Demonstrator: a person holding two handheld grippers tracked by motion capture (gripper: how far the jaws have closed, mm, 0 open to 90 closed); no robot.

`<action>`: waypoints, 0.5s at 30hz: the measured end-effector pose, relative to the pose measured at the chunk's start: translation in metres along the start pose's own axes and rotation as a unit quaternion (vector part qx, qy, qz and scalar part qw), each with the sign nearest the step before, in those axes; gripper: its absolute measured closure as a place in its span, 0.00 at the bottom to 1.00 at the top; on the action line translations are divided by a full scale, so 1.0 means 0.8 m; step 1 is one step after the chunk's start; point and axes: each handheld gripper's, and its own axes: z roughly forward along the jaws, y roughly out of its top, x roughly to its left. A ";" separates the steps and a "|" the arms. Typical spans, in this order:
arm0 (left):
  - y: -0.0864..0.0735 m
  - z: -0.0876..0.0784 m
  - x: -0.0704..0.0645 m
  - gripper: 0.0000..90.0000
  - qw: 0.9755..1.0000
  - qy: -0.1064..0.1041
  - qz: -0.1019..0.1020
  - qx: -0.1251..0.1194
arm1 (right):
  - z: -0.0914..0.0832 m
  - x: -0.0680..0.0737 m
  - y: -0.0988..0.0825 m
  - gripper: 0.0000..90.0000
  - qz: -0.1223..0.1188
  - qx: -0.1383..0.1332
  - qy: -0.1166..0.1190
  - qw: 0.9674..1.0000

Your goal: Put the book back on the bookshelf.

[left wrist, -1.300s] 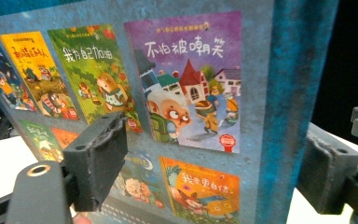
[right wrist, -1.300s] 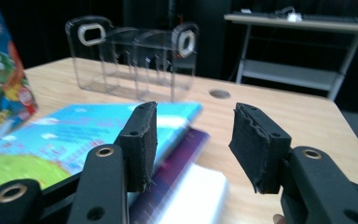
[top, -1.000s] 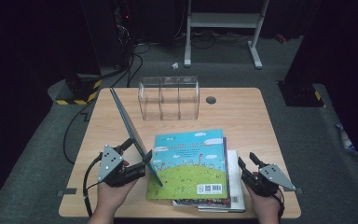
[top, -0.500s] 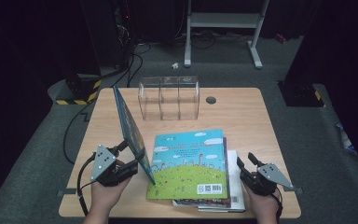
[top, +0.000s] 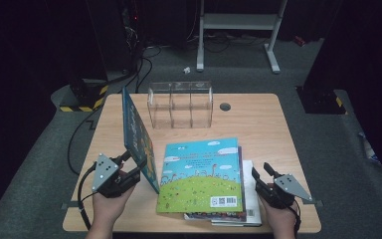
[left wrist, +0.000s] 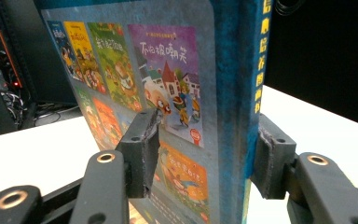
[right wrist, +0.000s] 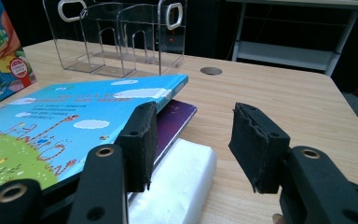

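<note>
Upright book (top: 138, 139): dark teal cover and spine, back printed with small multicoloured cartoon panels. Top book of the stack (top: 201, 174): sky blue with white clouds over green grass. Beneath it, a purple cover (right wrist: 175, 122). Table (top: 258, 124): pale wood grain.

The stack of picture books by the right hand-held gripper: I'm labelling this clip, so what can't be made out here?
- High view: the lower books lie under the sky-blue picture book; titles and count hidden.
- Left gripper view: the upright dark-blue hardcover book is cut off by the top edge.
- Right gripper view: the clear acrylic book rack is cut off at the top.
</note>
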 end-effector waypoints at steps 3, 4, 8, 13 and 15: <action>0.000 0.000 0.000 0.56 1.000 0.003 0.004 0.003 | 0.000 0.000 0.000 0.56 0.001 0.000 0.000 1.000; 0.000 0.000 0.000 0.56 1.000 0.004 0.007 0.006 | 0.000 0.000 0.000 0.56 0.001 0.000 0.000 1.000; -0.001 0.000 0.001 0.63 1.000 0.004 0.007 0.006 | -0.001 0.001 0.000 0.56 0.002 -0.001 0.002 1.000; 0.001 -0.005 0.004 0.73 1.000 0.017 0.010 0.005 | -0.002 0.001 0.000 0.56 0.003 -0.002 0.002 1.000; 0.001 -0.008 0.006 0.78 1.000 0.029 0.009 0.003 | -0.002 0.001 0.001 0.56 0.003 -0.002 0.003 1.000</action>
